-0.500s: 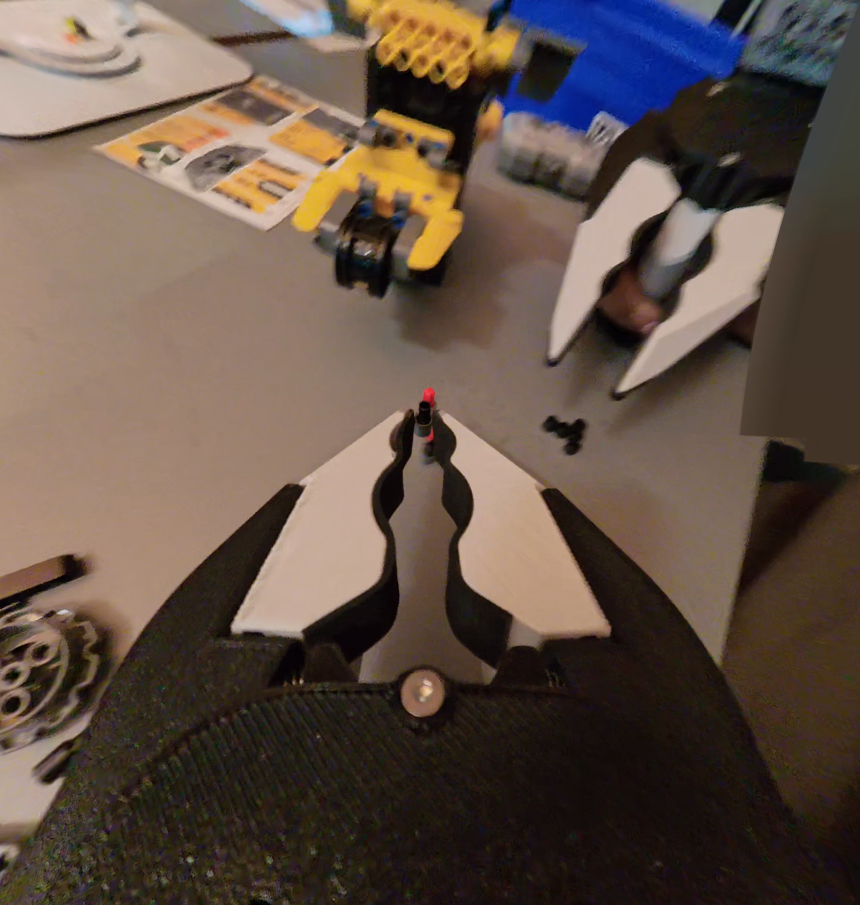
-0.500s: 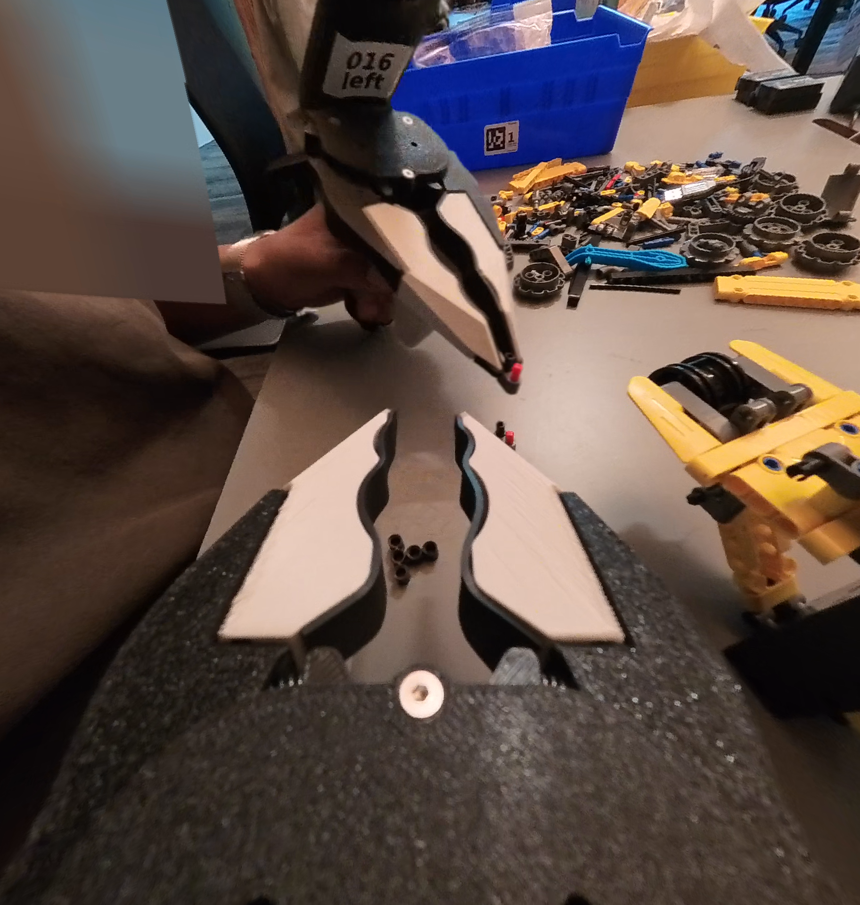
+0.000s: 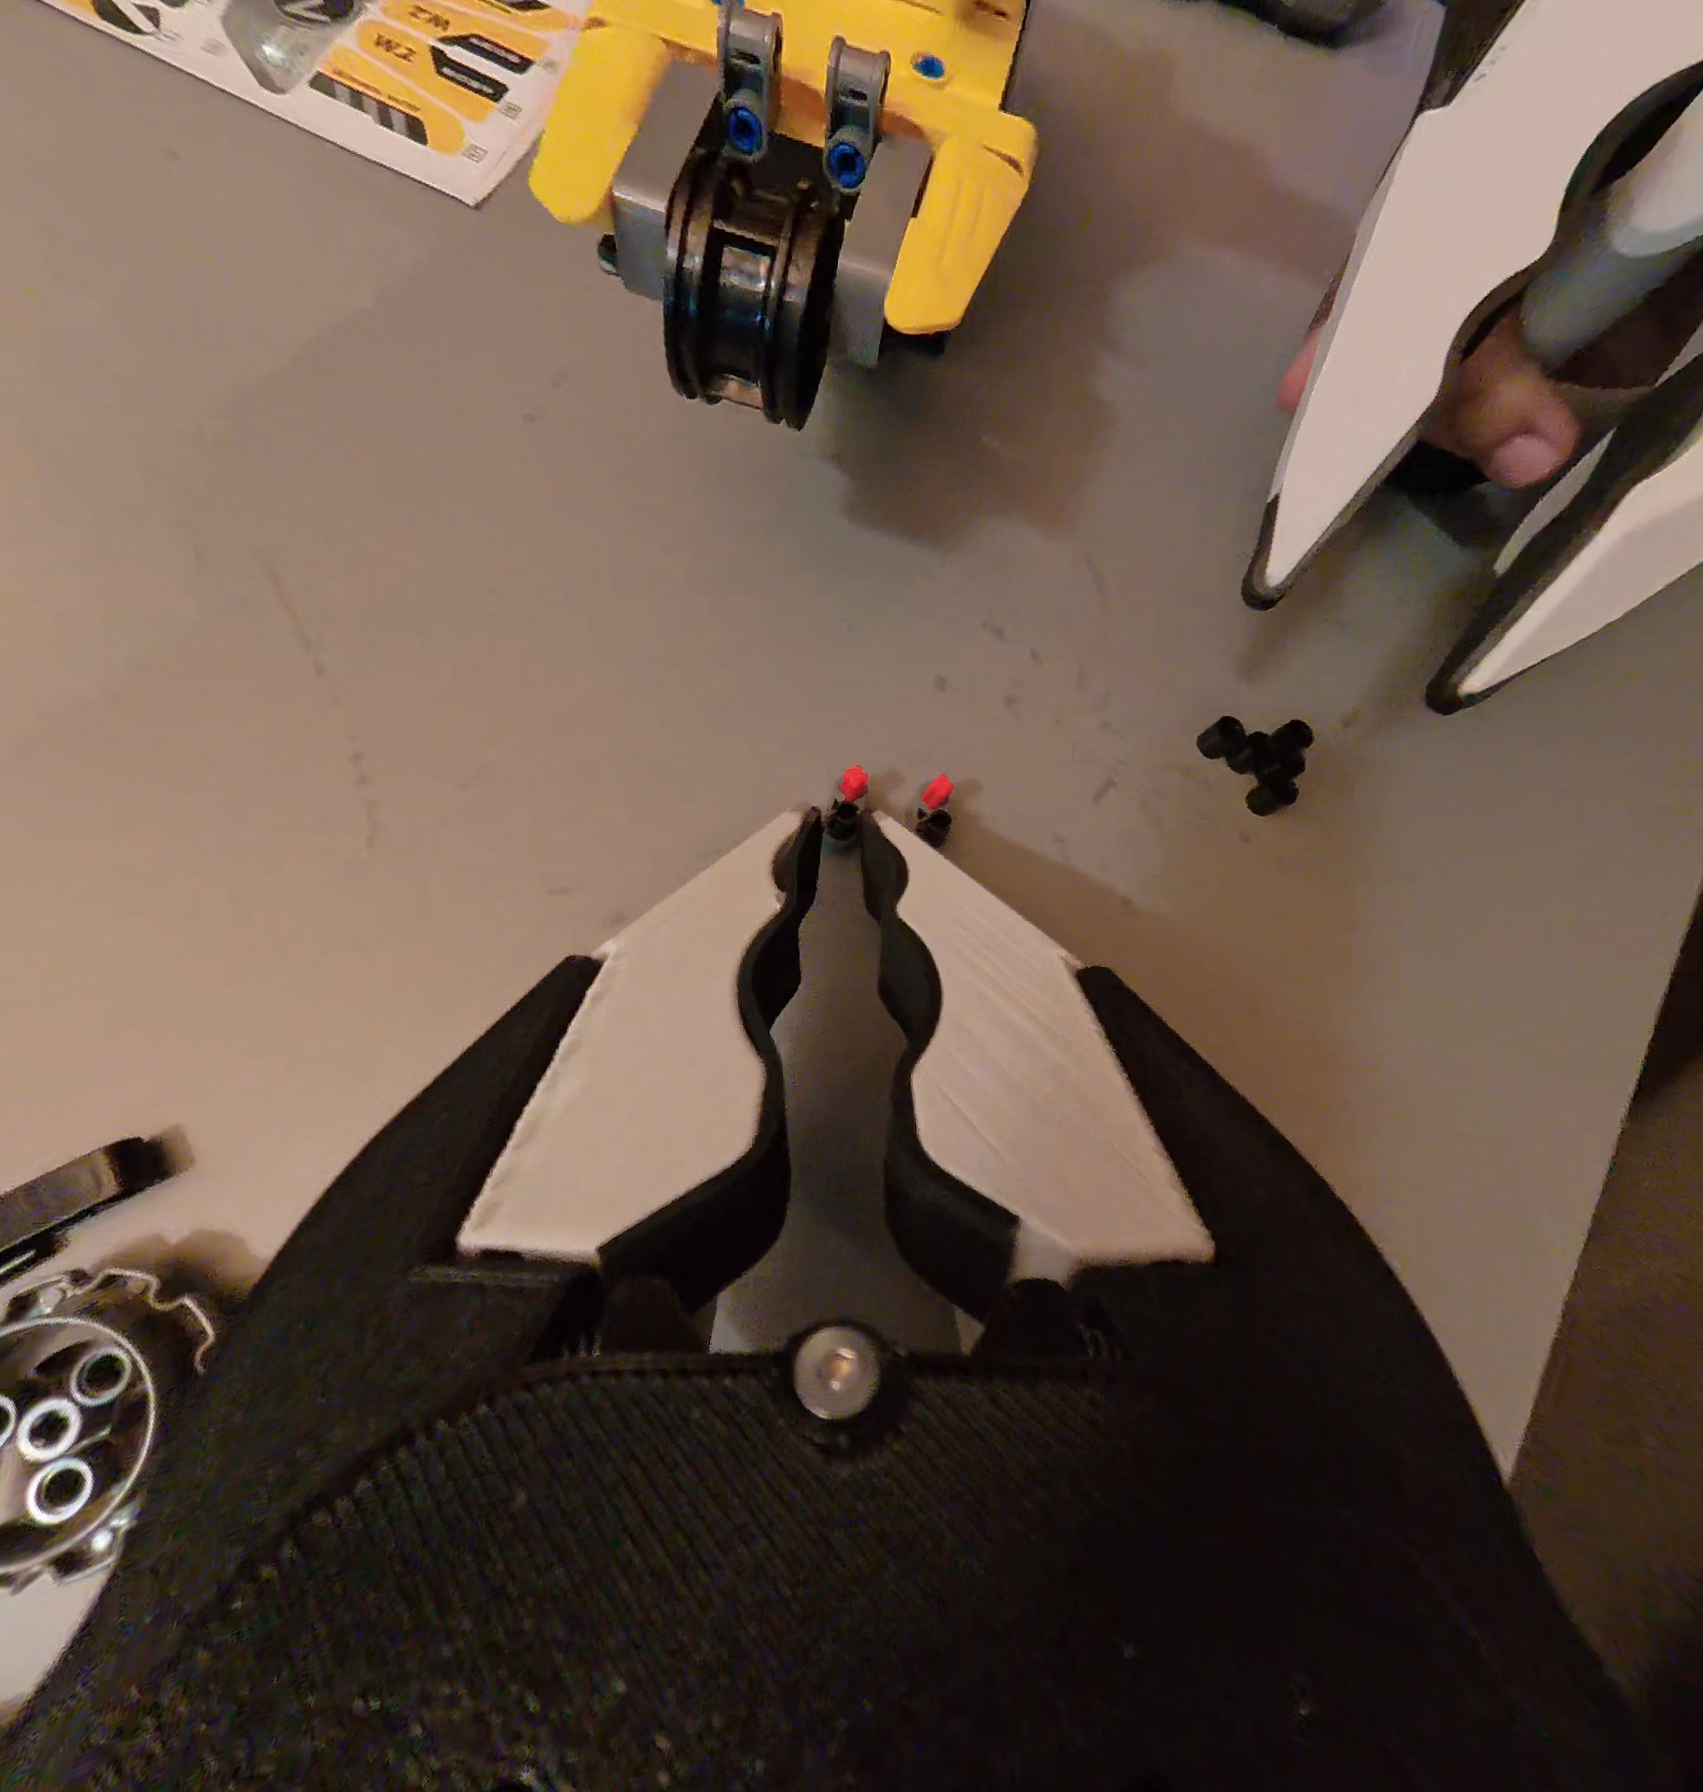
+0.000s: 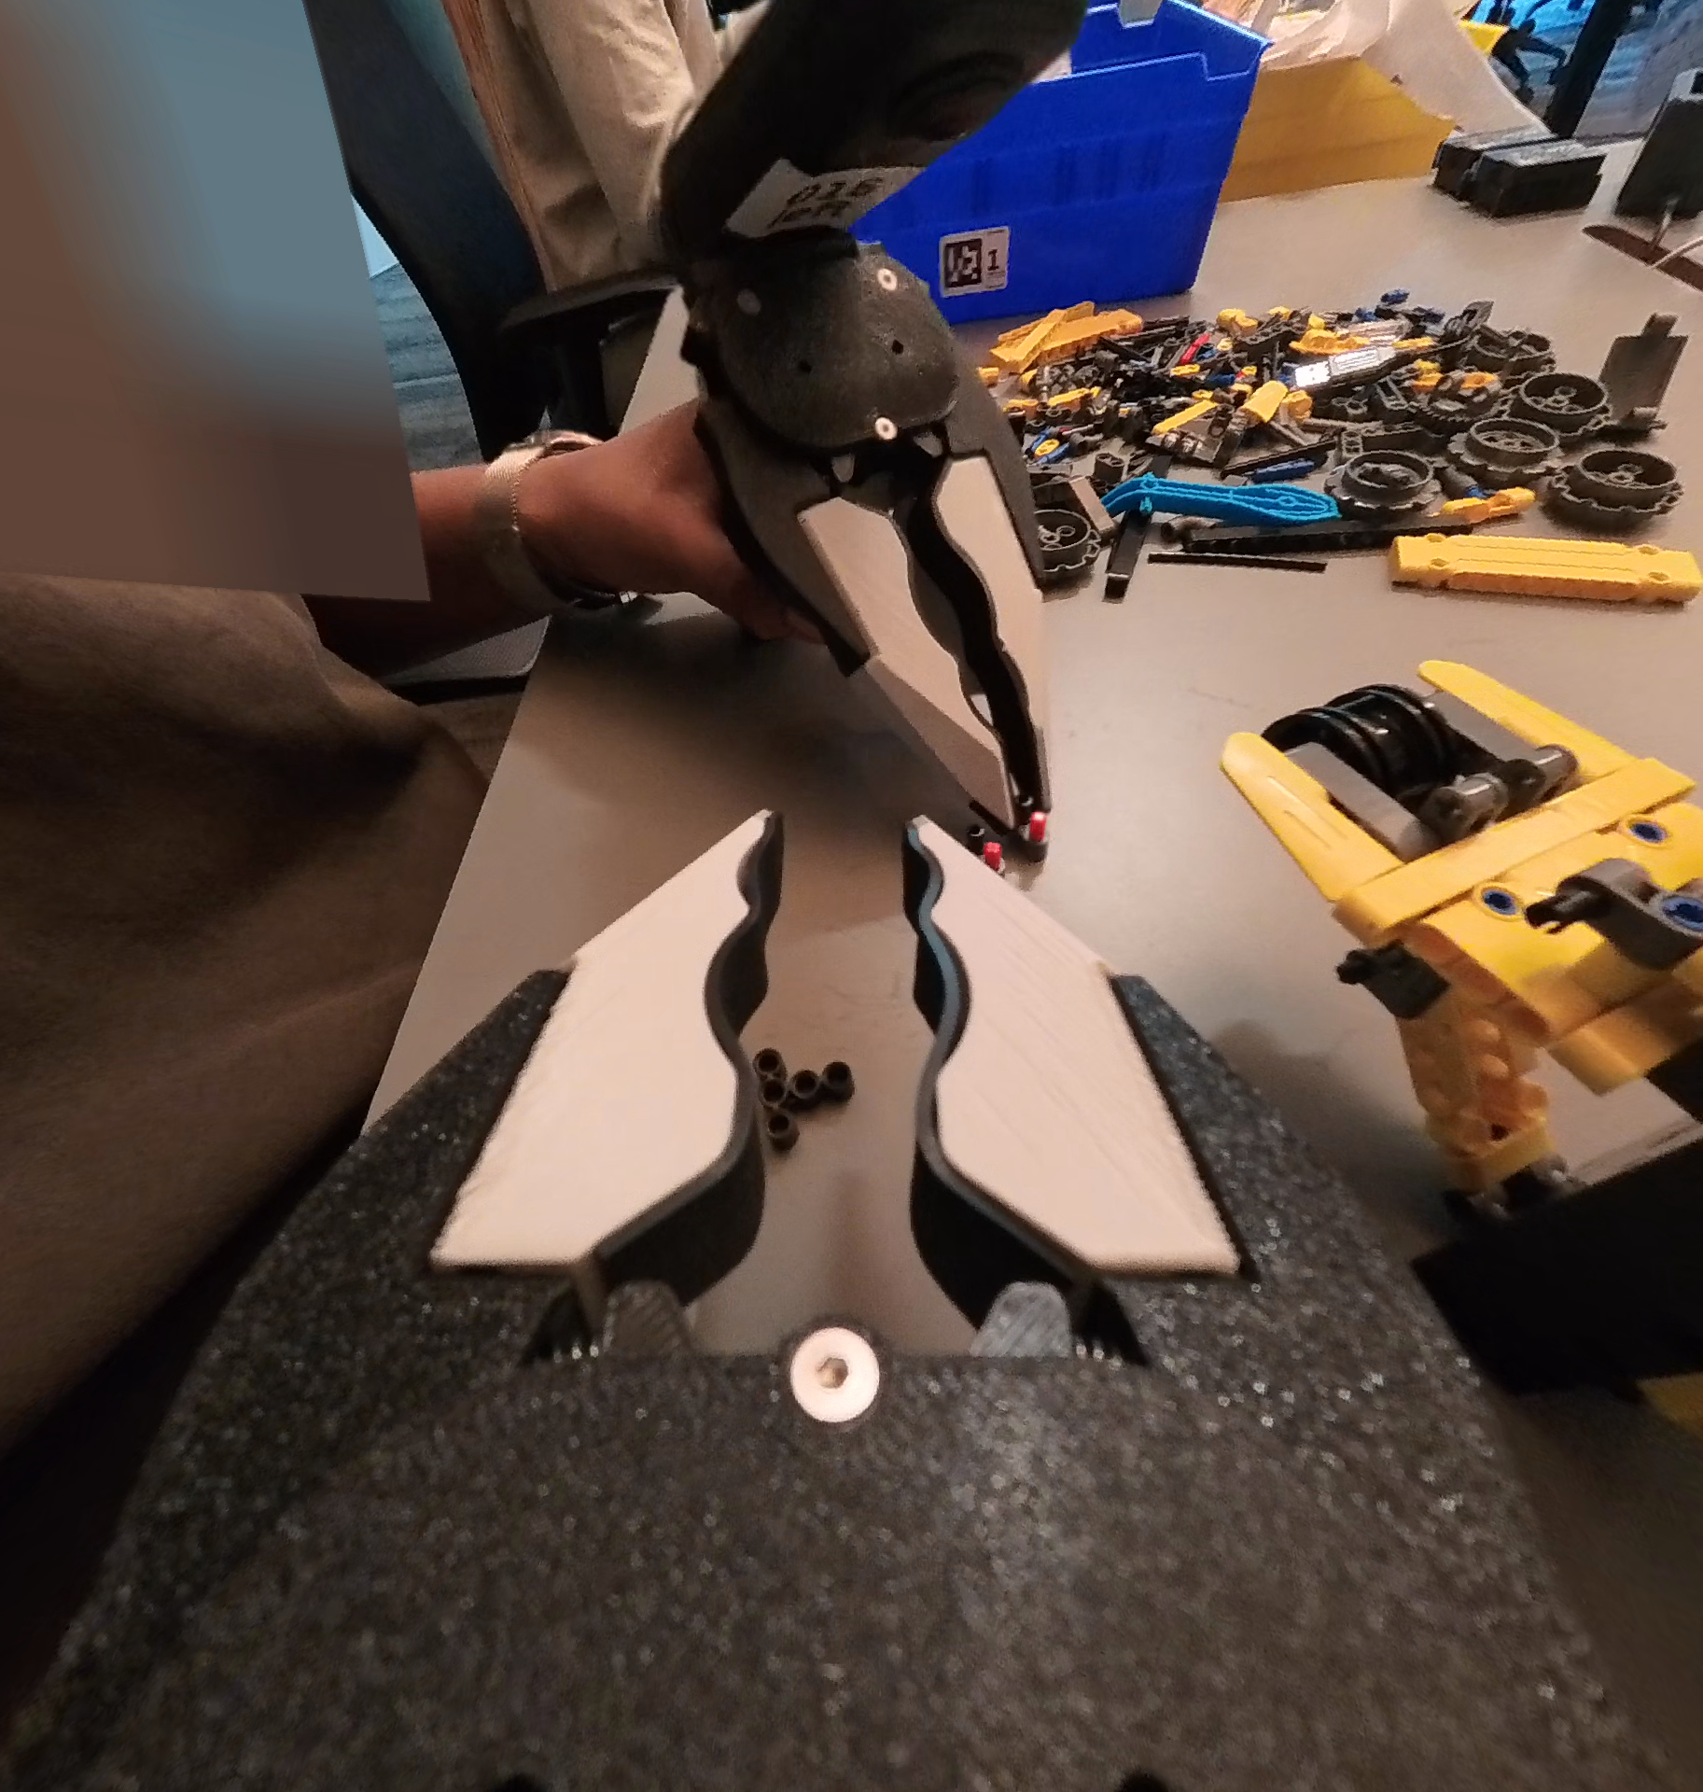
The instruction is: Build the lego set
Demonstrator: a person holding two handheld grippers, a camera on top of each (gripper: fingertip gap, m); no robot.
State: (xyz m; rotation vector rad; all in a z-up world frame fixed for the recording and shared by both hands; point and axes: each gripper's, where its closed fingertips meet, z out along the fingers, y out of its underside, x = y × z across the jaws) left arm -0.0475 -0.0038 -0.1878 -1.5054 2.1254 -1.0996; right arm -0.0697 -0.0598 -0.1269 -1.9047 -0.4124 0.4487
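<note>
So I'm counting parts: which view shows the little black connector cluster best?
The right wrist view: the black connector cluster lies close, between its open claw's fingers. The left wrist view shows it smaller, off to the right.

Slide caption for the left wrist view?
Left hand-held gripper pinches a red-tipped black pin beside a second pin on the grey table.

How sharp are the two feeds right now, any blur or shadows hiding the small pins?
Left wrist view: red-tipped pin at the left hand-held gripper tips is sharp; the yellow model and far right hand-held gripper are slightly soft. Right wrist view: black bushings are crisp; wide-angle bending shows at the edges.
</note>
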